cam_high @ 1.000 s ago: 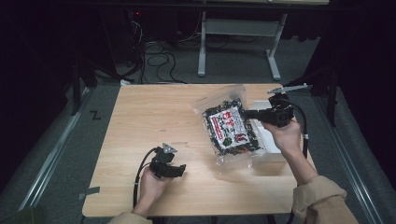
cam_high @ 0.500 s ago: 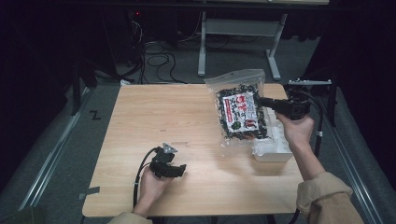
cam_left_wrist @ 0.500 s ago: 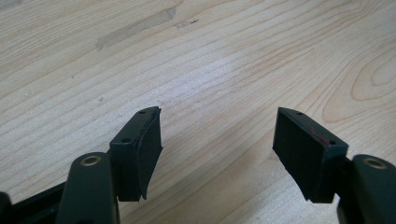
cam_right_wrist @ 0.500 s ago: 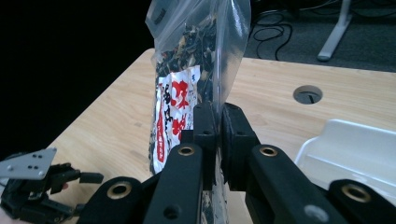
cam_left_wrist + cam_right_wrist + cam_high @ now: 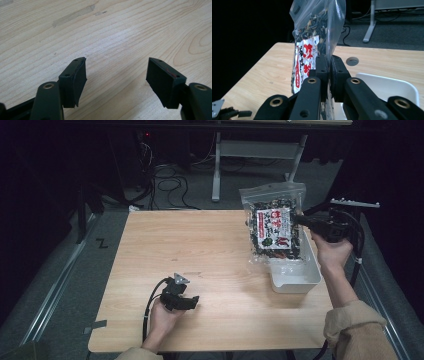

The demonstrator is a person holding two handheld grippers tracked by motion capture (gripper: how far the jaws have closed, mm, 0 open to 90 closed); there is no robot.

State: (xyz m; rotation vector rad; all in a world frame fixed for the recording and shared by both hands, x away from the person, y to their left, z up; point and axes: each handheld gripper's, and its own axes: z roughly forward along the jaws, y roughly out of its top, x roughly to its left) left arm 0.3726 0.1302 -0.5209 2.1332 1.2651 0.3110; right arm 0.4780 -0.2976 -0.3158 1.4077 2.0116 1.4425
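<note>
My right gripper (image 5: 299,220), at the right of the high view, is clamped on the edge of a clear bag of dark dried food (image 5: 274,226), holding it upright in the air above a white tray (image 5: 312,270) near the table's (image 5: 210,250) right edge. My left gripper (image 5: 192,301) sits low at lower centre, jaws spread apart over bare wood. Beyond the table I see floor cables (image 5: 167,182) and a grey desk leg (image 5: 216,175)

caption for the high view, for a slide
Right gripper lifts a snack bag above a white tray.
</note>
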